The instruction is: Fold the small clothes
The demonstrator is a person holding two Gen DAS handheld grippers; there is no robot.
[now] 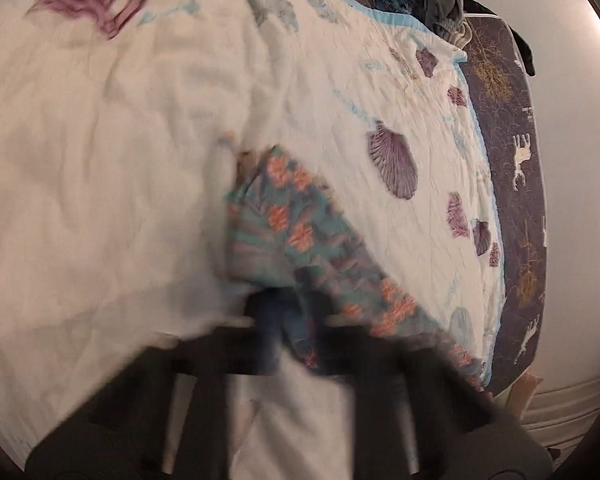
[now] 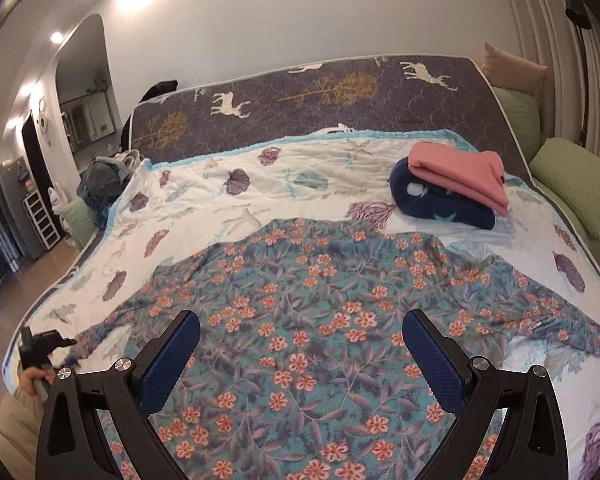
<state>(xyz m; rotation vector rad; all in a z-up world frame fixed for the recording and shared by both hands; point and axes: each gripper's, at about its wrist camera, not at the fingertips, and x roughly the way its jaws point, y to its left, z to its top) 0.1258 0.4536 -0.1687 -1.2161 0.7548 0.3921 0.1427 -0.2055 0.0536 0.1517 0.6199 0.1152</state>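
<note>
A floral garment (image 2: 300, 300), teal with orange flowers, lies spread flat across the near half of a white quilt (image 2: 228, 196) printed with shells and starfish, which covers the bed. The right gripper (image 2: 300, 356) hangs over the garment's near middle with its blue-padded fingers (image 2: 172, 360) wide apart and nothing between them. The left gripper (image 1: 288, 320) is at the garment's left end, near the quilt's left edge; its jaws are closed on a corner of the floral cloth, though that view is blurred. A hand (image 2: 30, 378) grips its handle at the bed's near left corner. Toward the quilt's far right corner sits a folded pink garment (image 2: 460, 176) on top of a folded navy one (image 2: 440, 204). A heap of dark clothes (image 2: 100, 180) rests at the far left corner.
</note>
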